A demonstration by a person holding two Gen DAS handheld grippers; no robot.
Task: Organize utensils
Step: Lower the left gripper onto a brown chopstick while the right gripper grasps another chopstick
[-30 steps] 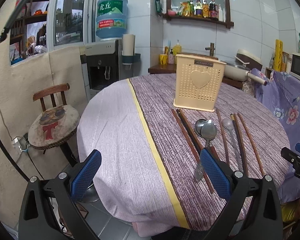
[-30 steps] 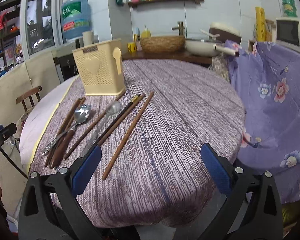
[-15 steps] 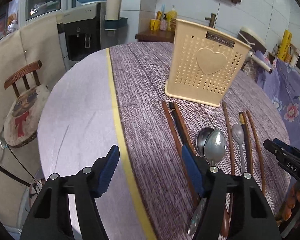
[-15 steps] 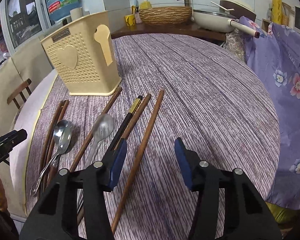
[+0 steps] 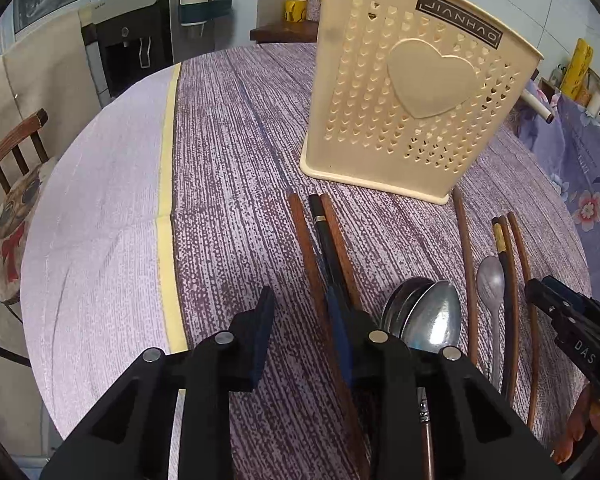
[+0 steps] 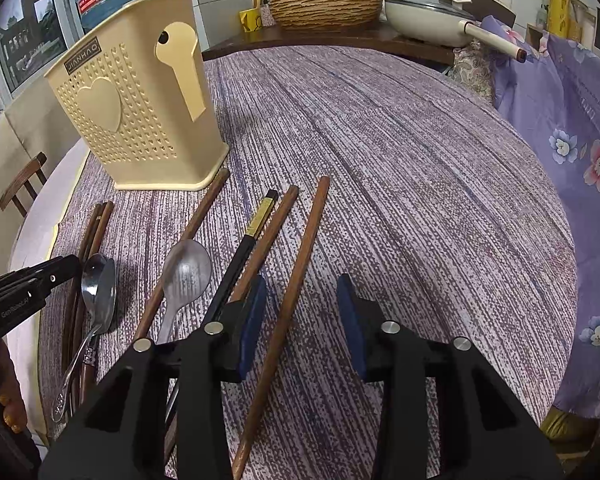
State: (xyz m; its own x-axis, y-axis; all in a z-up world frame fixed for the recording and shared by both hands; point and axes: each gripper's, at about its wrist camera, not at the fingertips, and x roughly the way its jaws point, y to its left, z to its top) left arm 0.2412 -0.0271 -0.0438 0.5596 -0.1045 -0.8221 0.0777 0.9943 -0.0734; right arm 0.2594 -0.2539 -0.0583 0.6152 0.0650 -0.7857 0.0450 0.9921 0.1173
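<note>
Purple striped cloth covers the round surface (image 6: 420, 168); the cream perforated plastic utensil holder (image 5: 412, 92) stands upright behind scattered brown wooden chopsticks (image 6: 292, 292) and steel spoons (image 5: 432, 316); the left hand-held gripper (image 5: 300, 332) and right hand-held gripper (image 6: 300, 320), both just narrowing, each straddle a chopstick without pinching.

Round worktop (image 6: 440, 208) under a purple striped cloth (image 5: 236, 168), bearing an upright cream utensil holder (image 5: 416, 92), brown chopsticks (image 6: 288, 300), a black chopstick (image 6: 236, 268) and metal spoons (image 5: 432, 316) lying flat.
</note>
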